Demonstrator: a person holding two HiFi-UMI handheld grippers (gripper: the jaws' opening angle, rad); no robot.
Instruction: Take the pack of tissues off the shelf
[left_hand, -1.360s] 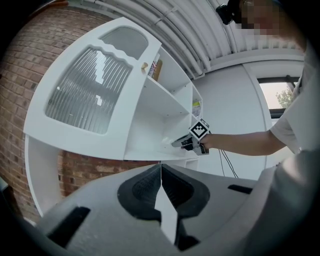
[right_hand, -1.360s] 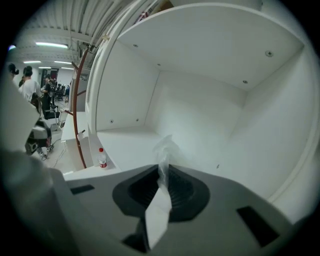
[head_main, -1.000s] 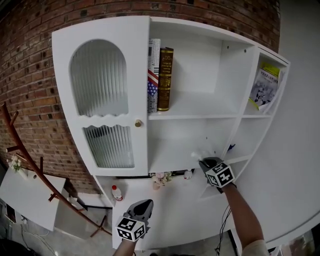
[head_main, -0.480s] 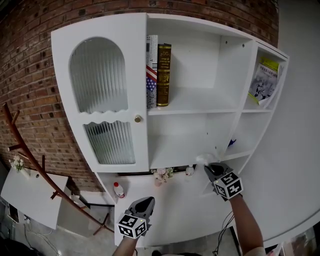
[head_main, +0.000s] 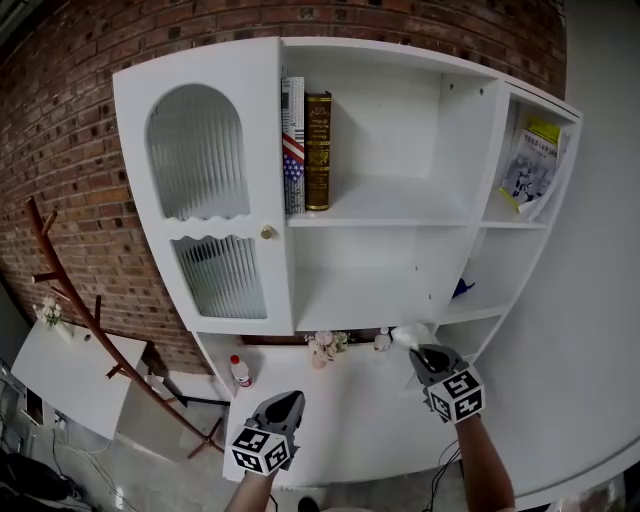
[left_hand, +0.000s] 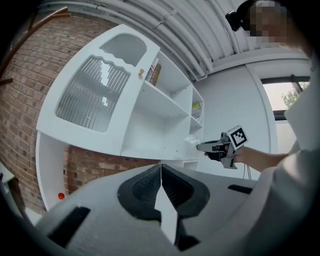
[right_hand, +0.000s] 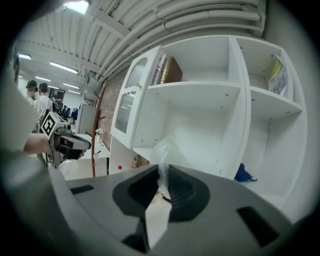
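- Pack of tissues (right_hand: 164, 149): a clear-wrapped pack hanging just outside the front edge of the shelf unit's (head_main: 385, 292) lower open bay. I judge it already clear of the board.
- Right gripper (head_main: 416, 351): clenched on the pack. In its own view the jaws pinch only a thin fold of wrapper, and the bulk of the pack sits beyond the tips.
- Left gripper (head_main: 289, 401): jaws pressed together with nothing between them, held low and well away from the shelf unit, over the white counter (head_main: 350, 425).
- Also in the shelf unit: books (head_main: 307, 150) upright in the upper bay and a small blue item (head_main: 462, 289) at the right wall of the lower bay.
- Below the unit: small ornaments (head_main: 323, 348) and a red-capped bottle (head_main: 240, 372).
- Risk, as I judge it: the grip is on film alone, so a quick swing could make the wrapper slide or tear. That would drop the pack among the ornaments.
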